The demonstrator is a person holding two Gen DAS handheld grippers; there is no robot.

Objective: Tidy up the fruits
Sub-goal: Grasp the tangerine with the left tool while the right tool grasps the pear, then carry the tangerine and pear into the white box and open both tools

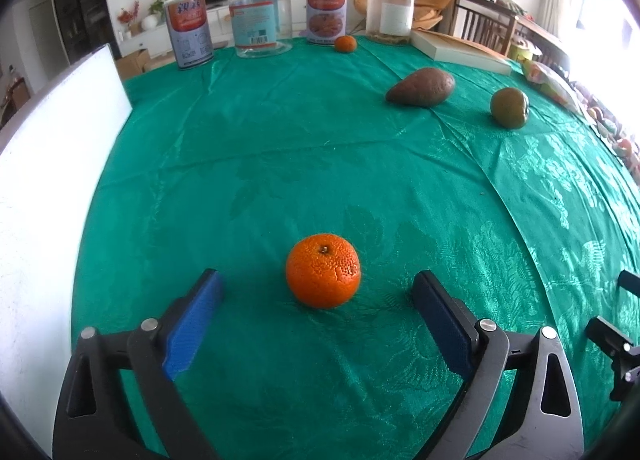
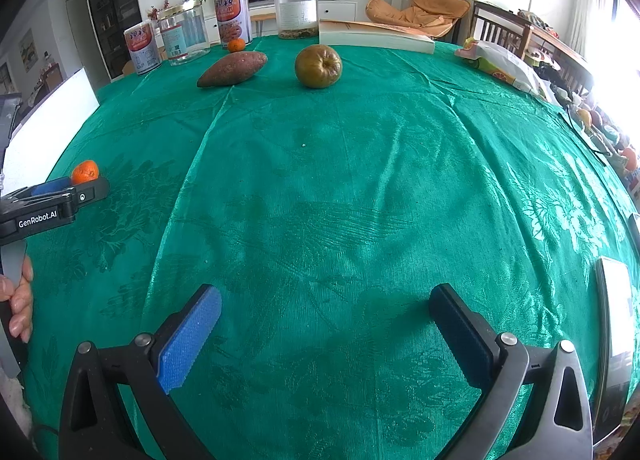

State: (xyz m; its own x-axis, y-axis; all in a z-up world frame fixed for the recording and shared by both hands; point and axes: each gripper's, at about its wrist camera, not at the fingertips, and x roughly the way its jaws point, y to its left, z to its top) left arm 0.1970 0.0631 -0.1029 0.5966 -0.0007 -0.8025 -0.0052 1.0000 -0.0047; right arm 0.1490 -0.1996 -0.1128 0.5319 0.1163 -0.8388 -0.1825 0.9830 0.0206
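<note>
Left wrist view: the left gripper [image 1: 320, 288] stands with its jaws wide apart. An orange [image 1: 323, 270] sits on the green tablecloth [image 1: 280, 164] in the gap between the blue pads [image 1: 192, 328], clear of both; nothing is gripped. Farther off to the right lie a sweet potato [image 1: 422, 87] and, well apart from it, a brownish-green pear [image 1: 509, 107]. A smaller orange [image 1: 345, 44] rests at the far edge, just in front of a printed can [image 1: 327, 9]. The same row holds a second printed can [image 1: 189, 32], a clear jar [image 1: 260, 16] and a dark-lidded jar [image 1: 390, 12]. A white box [image 1: 460, 50] lies to the right of the row. A white board [image 1: 60, 164] stands along the left side.

Right wrist view: the right gripper [image 2: 326, 310] is also spread wide, with only bare cloth between its pads. The left gripper [image 2: 76, 184] appears at the left edge, with the orange [image 2: 85, 172] next to its tip; a hand [image 2: 20, 300] grips its handle below. The sweet potato [image 2: 233, 68] and the pear [image 2: 318, 66] lie near each other at the far side, apart. The small orange [image 2: 236, 45] sits behind them beside the cans, and the white box [image 2: 376, 38] lies to the right
</note>
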